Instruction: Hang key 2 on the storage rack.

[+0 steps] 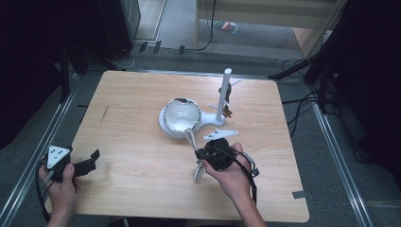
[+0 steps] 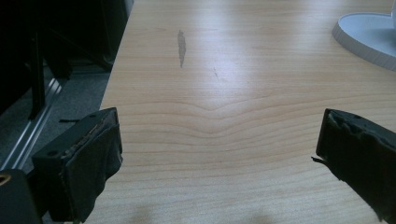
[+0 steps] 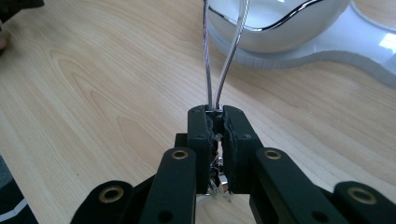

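My right gripper (image 1: 198, 154) (image 3: 215, 112) hangs just in front of the bowl, its jaws shut on two thin chrome utensil stems (image 3: 229, 58). The stems reach up to the rim of a white bowl with a chrome edge (image 1: 181, 113) (image 3: 280, 32). From above, a shiny utensil end (image 1: 190, 136) points at the bowl and another end (image 1: 198, 173) sticks out below the hand. My left gripper (image 1: 90, 163) (image 2: 219, 154) rests at the table's left front edge, open, with bare wood between its pads.
The bowl sits on a white stand base (image 1: 208, 120) (image 2: 369, 32) with an upright white post (image 1: 223, 94) carrying small dark items. The wooden table (image 1: 137, 142) has a dark mark (image 2: 181, 46) at left. Cables and dark frames surround it.
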Demonstrator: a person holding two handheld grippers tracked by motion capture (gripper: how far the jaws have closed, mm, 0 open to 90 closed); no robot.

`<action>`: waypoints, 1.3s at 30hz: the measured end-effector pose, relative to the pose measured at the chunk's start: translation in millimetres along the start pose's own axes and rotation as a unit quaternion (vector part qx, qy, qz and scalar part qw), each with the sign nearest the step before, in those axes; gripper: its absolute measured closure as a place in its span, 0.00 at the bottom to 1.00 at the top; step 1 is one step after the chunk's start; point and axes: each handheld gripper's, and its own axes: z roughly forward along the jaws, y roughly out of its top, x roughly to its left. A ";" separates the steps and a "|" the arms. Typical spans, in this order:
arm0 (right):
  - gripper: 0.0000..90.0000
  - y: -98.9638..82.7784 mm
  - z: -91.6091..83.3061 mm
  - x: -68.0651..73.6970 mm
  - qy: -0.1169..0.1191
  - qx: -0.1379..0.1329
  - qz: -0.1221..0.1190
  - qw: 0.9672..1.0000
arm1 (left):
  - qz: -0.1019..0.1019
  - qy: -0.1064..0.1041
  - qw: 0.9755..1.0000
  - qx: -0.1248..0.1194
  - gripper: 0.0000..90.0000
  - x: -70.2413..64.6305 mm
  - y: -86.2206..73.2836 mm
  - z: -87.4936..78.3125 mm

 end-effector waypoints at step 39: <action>0.92 32.1 -54.3 -34.8 -0.048 -0.113 0.026 0.992 | 0.007 0.022 0.999 -0.032 0.07 -3.1 -3.3 -6.3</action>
